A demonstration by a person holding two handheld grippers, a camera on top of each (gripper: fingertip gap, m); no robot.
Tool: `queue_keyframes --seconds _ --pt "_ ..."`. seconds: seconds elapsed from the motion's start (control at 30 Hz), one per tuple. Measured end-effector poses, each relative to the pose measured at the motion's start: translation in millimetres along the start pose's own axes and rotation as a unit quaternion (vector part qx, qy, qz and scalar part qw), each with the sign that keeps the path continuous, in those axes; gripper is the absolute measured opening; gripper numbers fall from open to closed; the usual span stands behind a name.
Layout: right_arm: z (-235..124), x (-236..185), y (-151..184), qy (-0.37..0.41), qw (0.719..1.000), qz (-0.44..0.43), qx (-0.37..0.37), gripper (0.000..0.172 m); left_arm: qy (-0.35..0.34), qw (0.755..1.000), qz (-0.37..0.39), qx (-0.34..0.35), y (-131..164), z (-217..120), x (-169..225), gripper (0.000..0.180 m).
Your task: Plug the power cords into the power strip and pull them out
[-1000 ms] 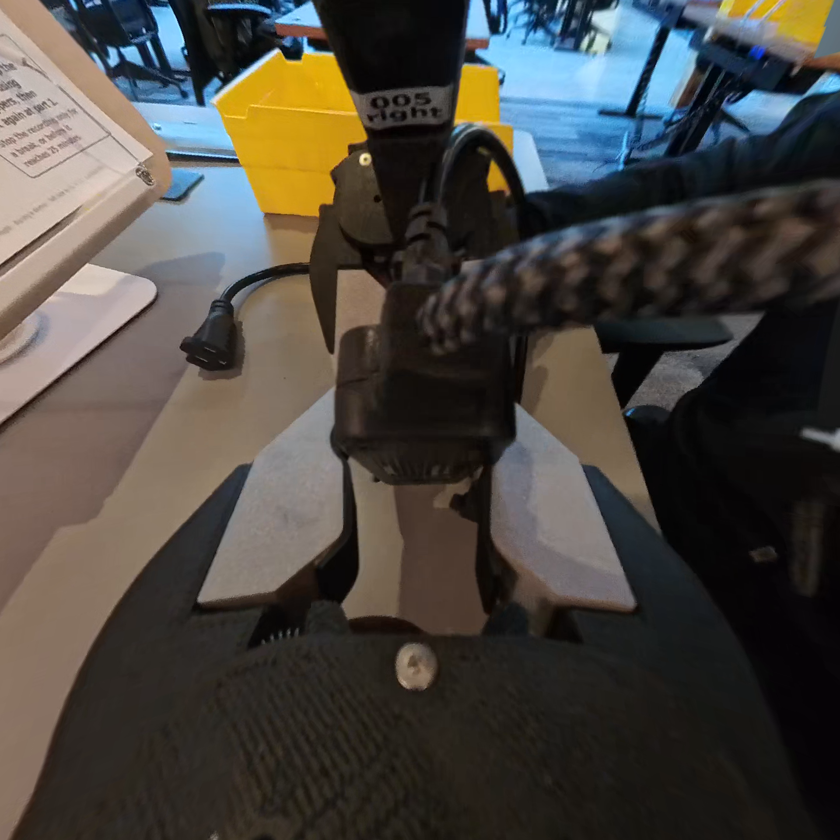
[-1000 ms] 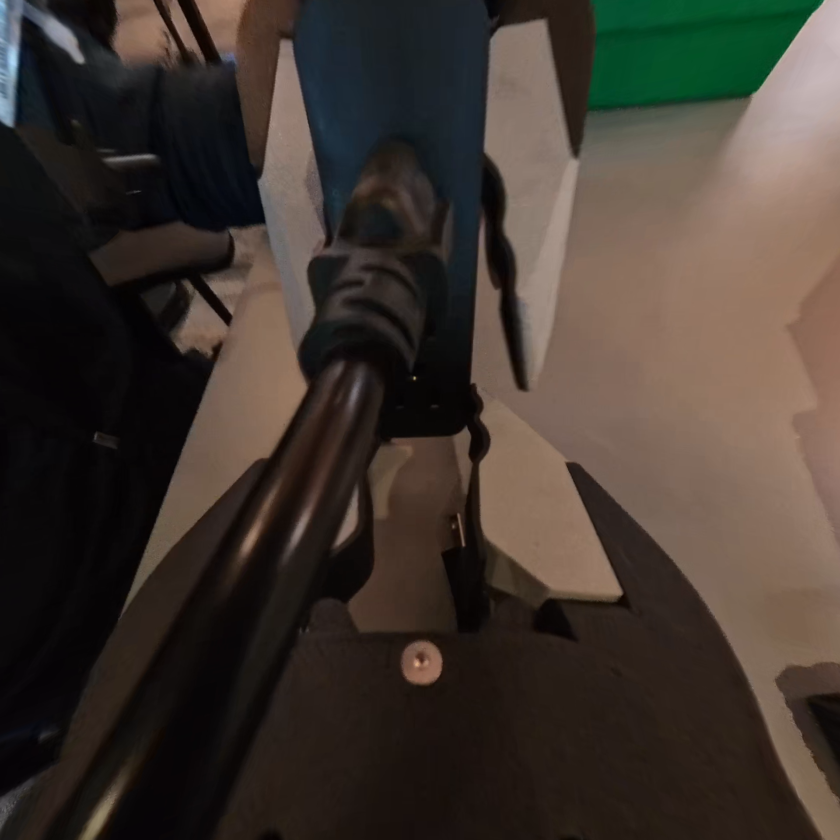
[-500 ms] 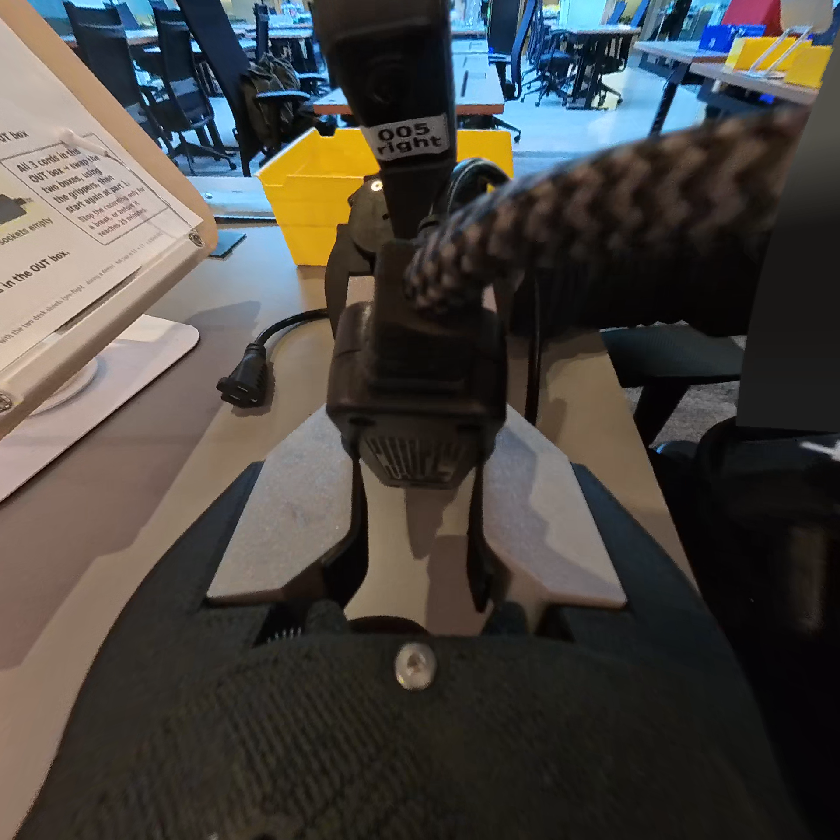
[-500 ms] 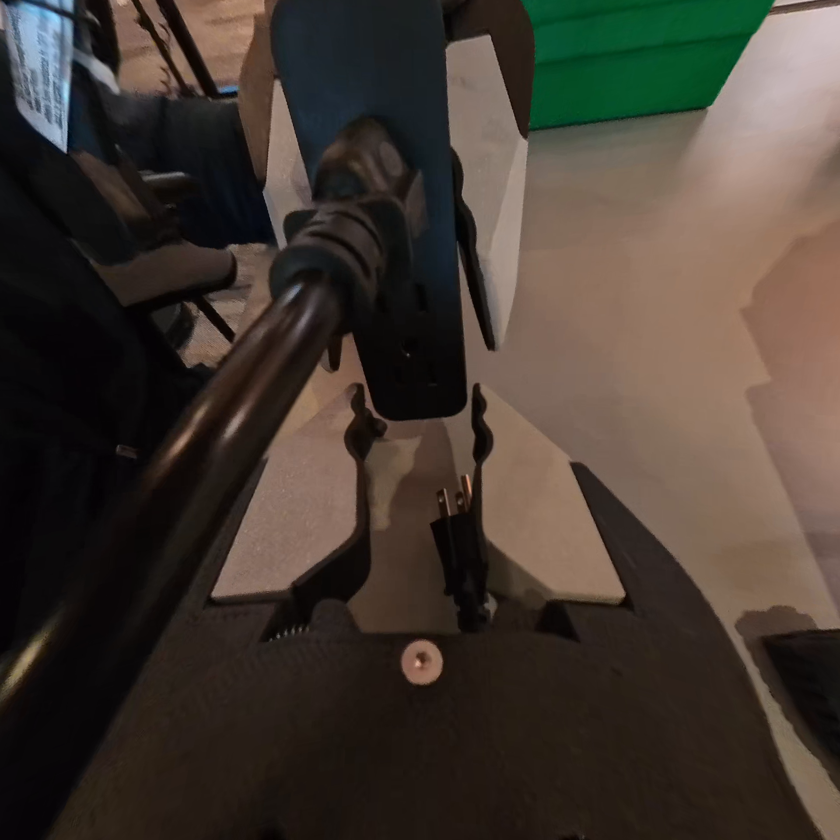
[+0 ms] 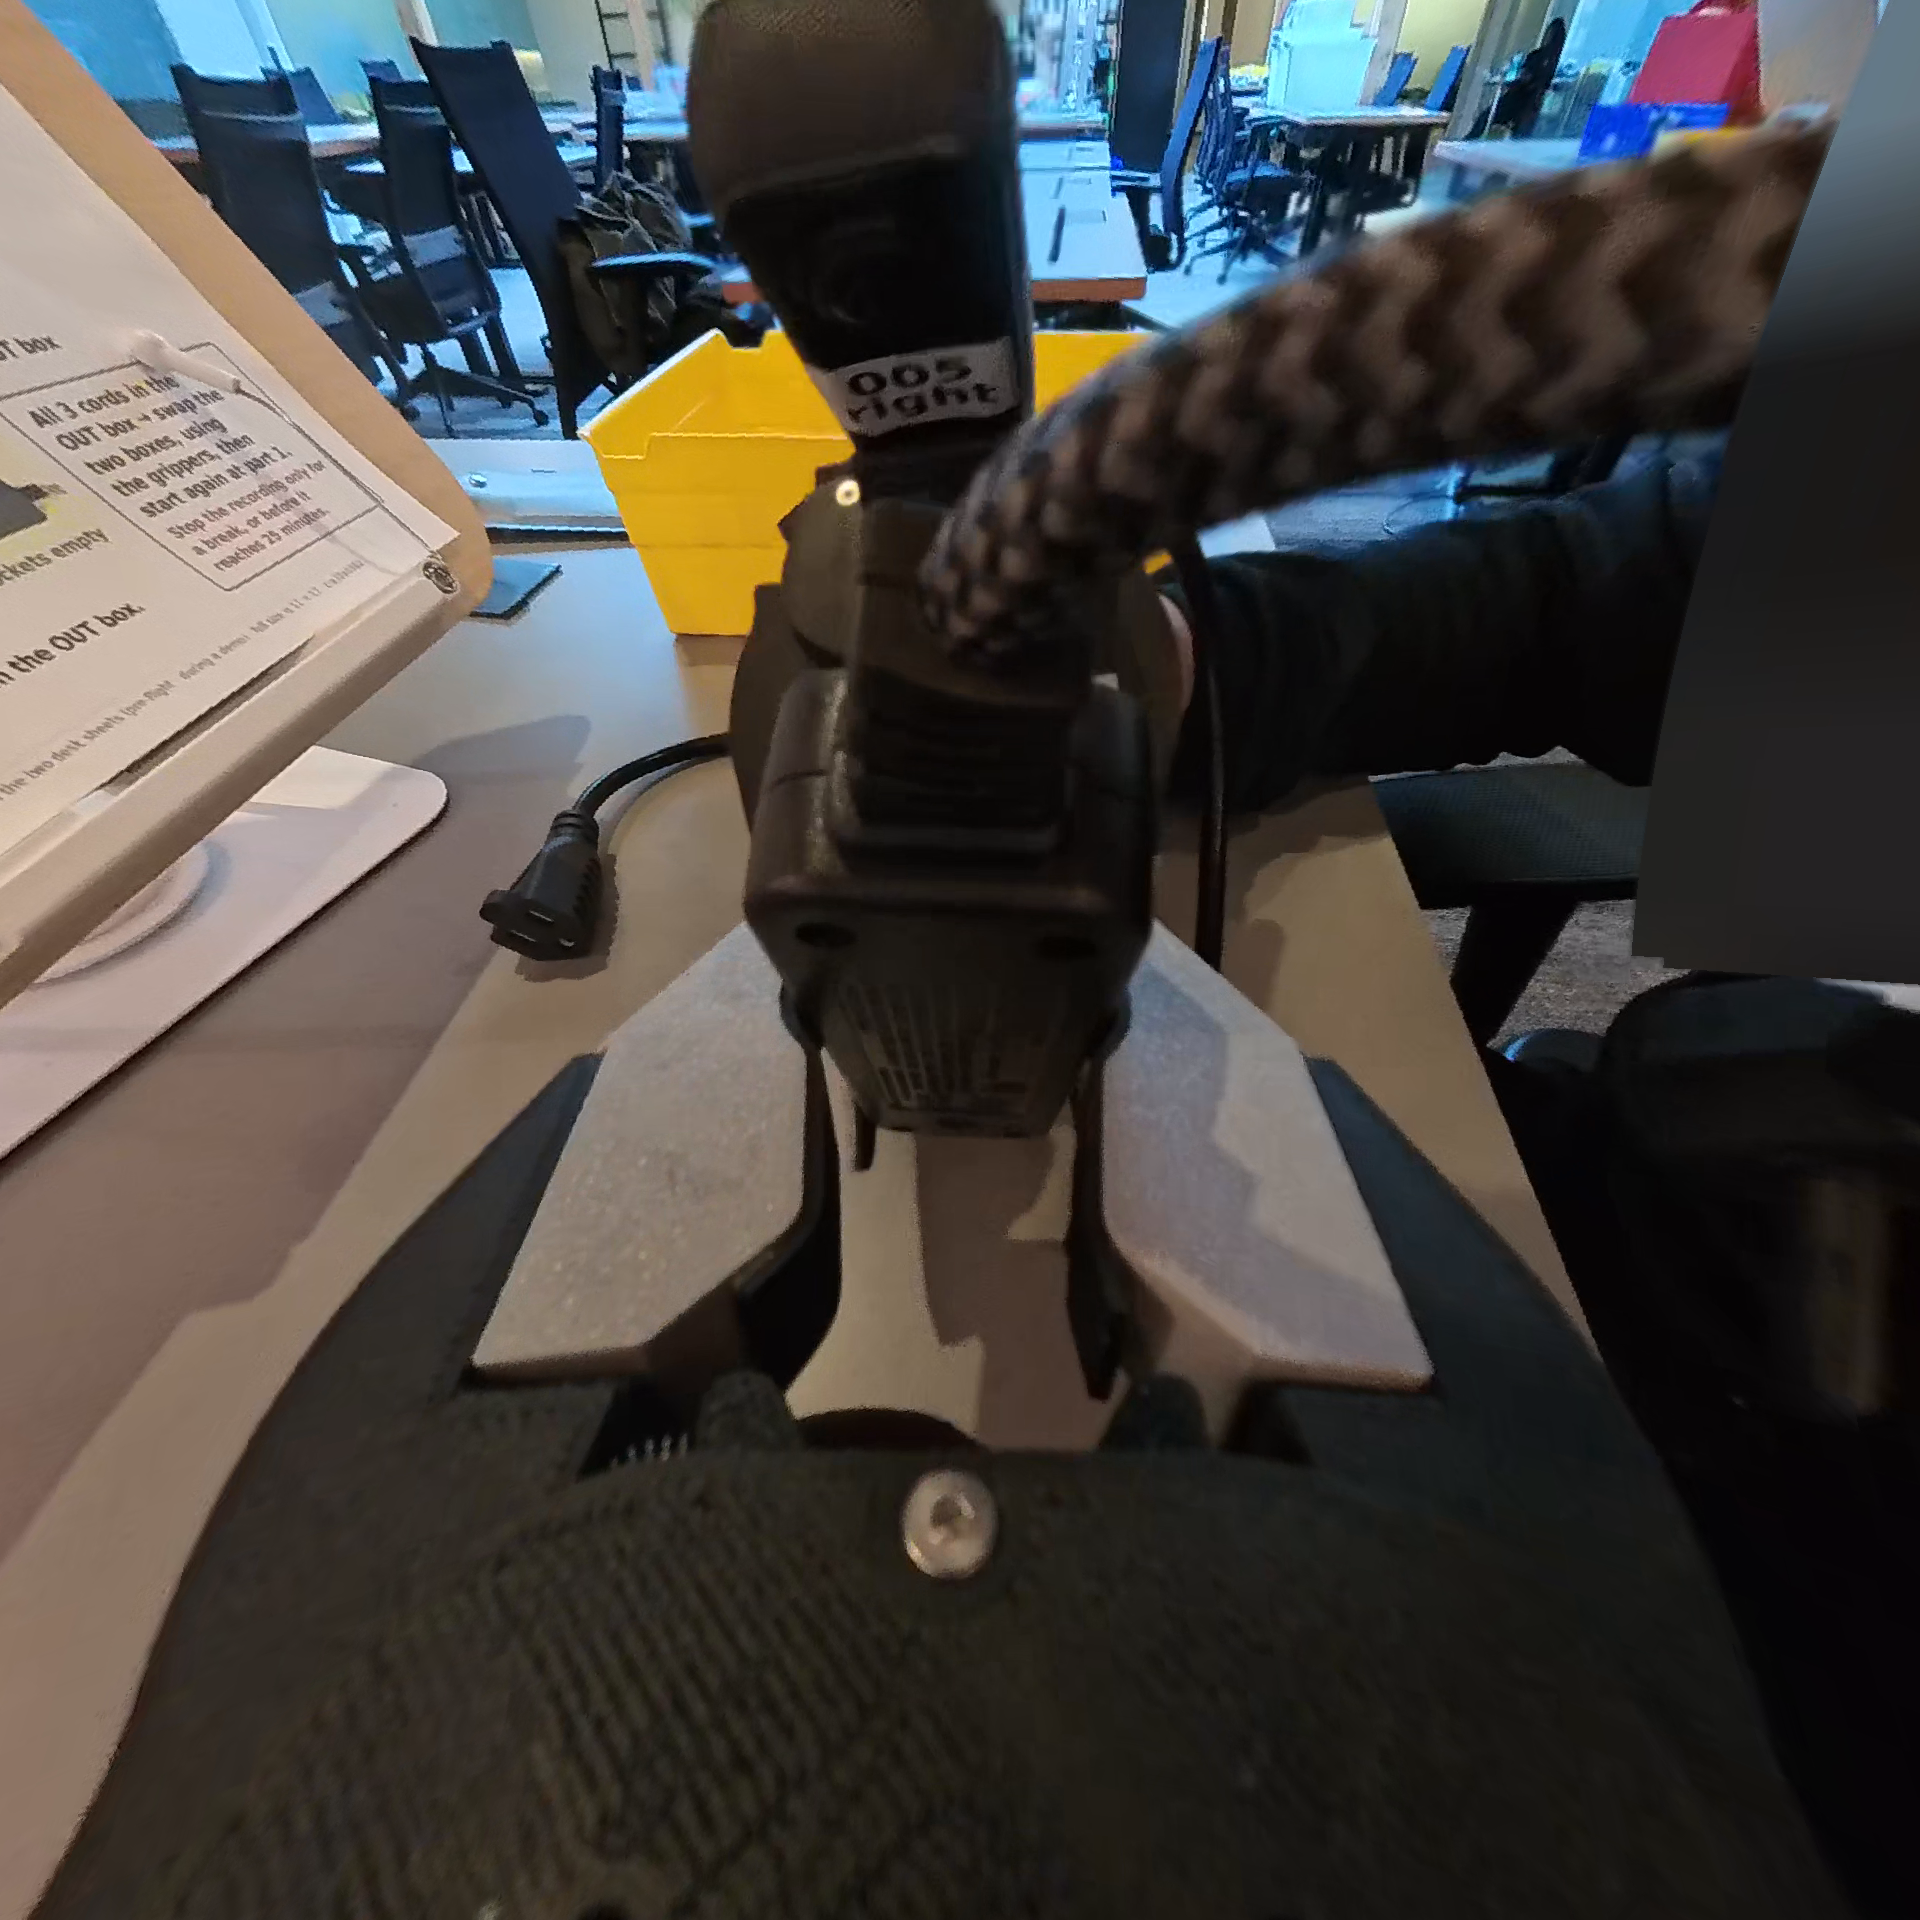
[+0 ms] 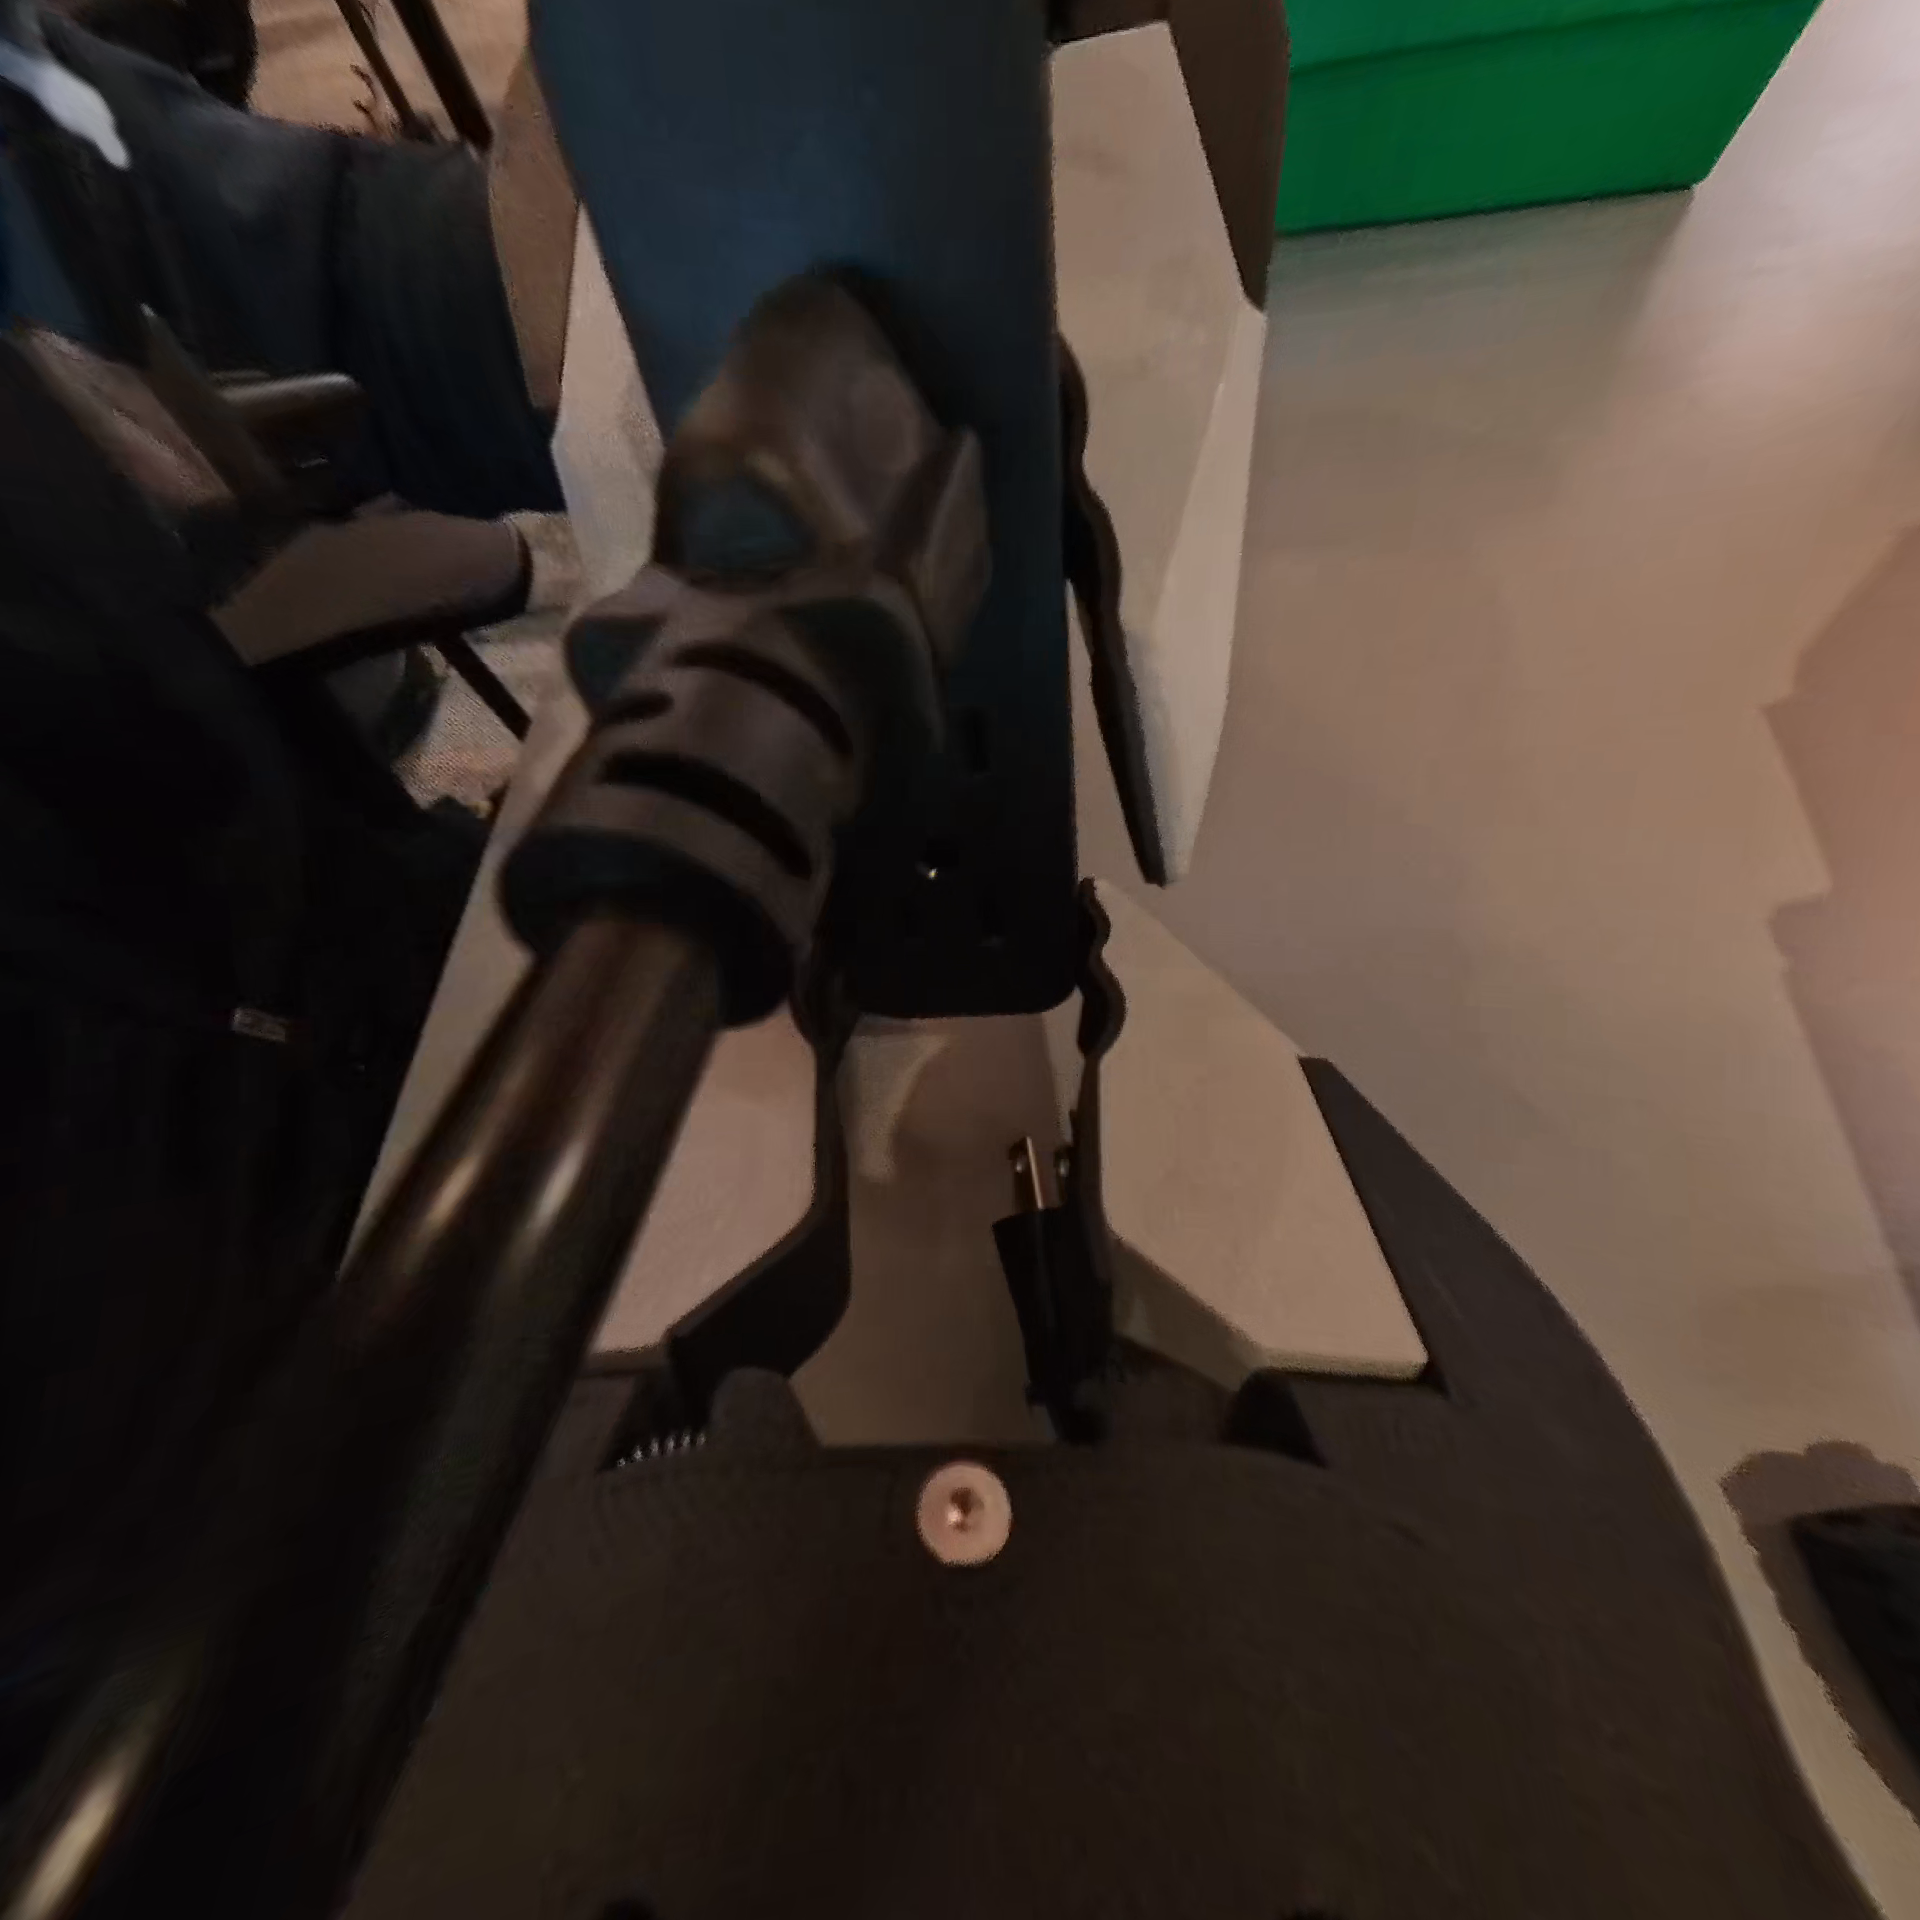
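**Left wrist view**
- Left gripper [image 5: 948, 1023]: fingers set narrow, both pads clamped on the near end of the strip.
- Strip [image 5: 940, 883]: black, held off the table, pointing away from the camera.
- Braided cord [image 5: 1351, 353]: grey and black, leaving the top of the strip's near end, arching up and to the right.
- Right gripper [image 5: 940, 582]: directly behind the strip, facing it; fingertips hidden by the strip.
- Socket end [image 5: 540, 914]: black, on a black cord, lying on the table [image 5: 312, 1091] left of the strip, near but apart.
- Yellow bin [image 5: 717, 488]: on the table behind the strip, to its left.
- Sign stand [image 5: 187, 582]: white, well left of the strip.
- Sleeve [image 5: 1455, 613]: dark, right of the strip, behind it.

**Right wrist view**
- Right gripper [image 6: 961, 956]: fingers set narrow, tips close on either side of the strip's [image 6: 935, 904] near end; cannot tell whether the pads press on it.
- Plug [image 6: 790, 582]: black, seated in the strip's face just beyond the fingertips.
- Thick cord [image 6: 499, 1195]: glossy black, running from the plug down to the left, across the left finger.
- Left gripper's pads [image 6: 1153, 499]: white, on the strip's far half.
- Pronged plug [image 6: 1039, 1236]: small, black, below the strip, beside the right finger.
- Green bin [image 6: 1507, 94]: beyond the strip, to its right.
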State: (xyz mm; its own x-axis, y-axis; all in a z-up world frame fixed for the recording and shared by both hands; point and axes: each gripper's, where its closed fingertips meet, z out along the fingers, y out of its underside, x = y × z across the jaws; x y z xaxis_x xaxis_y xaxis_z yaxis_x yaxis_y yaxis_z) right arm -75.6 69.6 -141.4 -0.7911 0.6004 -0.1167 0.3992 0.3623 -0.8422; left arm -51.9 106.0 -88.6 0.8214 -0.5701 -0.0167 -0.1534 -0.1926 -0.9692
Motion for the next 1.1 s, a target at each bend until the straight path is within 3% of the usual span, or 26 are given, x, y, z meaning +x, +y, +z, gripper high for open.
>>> queue_keyframes --seconds 0.2,0.37,0.47,0.6,0.67,0.73,0.77,0.97,1.1 --pt "-2.5 0.3 7.4 0.023 0.999 -0.03 -0.038 0.042 0.046 0.998 -0.017 -0.044 18.3 1.4 12.7 0.052" --pt "1.5 -17.3 9.0 -0.04 0.998 -0.006 -0.046 0.039 0.058 0.998 0.013 -0.038 15.9 5.9 23.8 0.051" --pt "-2.0 -15.3 6.3 -0.033 0.999 -0.011 -0.039 0.039 0.049 0.998 0.03 -0.037 12.7 5.9 22.5 0.048" --pt "-17.3 6.5 24.8 0.035 0.995 -0.018 -0.092 0.045 0.0 0.996 0.075 -0.047 17.0 6.6 12.5 0.047" --pt "-32.6 23.7 41.0 0.092 0.988 -0.027 -0.122 0.054 0.009 0.997 0.062 -0.044 20.6 3.6 11.9 0.047" --pt "-46.9 35.6 53.3 0.13 0.982 -0.024 -0.134 0.045 0.014 0.997 0.057 -0.04 24.3 0.5 10.0 0.047" --pt "-51.5 39.7 59.5 0.14 0.98 -0.018 -0.142 0.049 0.016 0.998 0.056 -0.04 27.3 -0.6 9.5 0.047" --pt "-56.2 38.5 75.1 0.106 0.981 0.06 -0.15 0.048 0.024 0.997 0.04 -0.066 47.4 -3.2 7.5 0.047" --pt "-54.0 30.0 85.4 0.042 0.979 0.14 -0.144 0.045 0.033 0.997 0.038 -0.064 52.6 -5.9 8.1 0.047"
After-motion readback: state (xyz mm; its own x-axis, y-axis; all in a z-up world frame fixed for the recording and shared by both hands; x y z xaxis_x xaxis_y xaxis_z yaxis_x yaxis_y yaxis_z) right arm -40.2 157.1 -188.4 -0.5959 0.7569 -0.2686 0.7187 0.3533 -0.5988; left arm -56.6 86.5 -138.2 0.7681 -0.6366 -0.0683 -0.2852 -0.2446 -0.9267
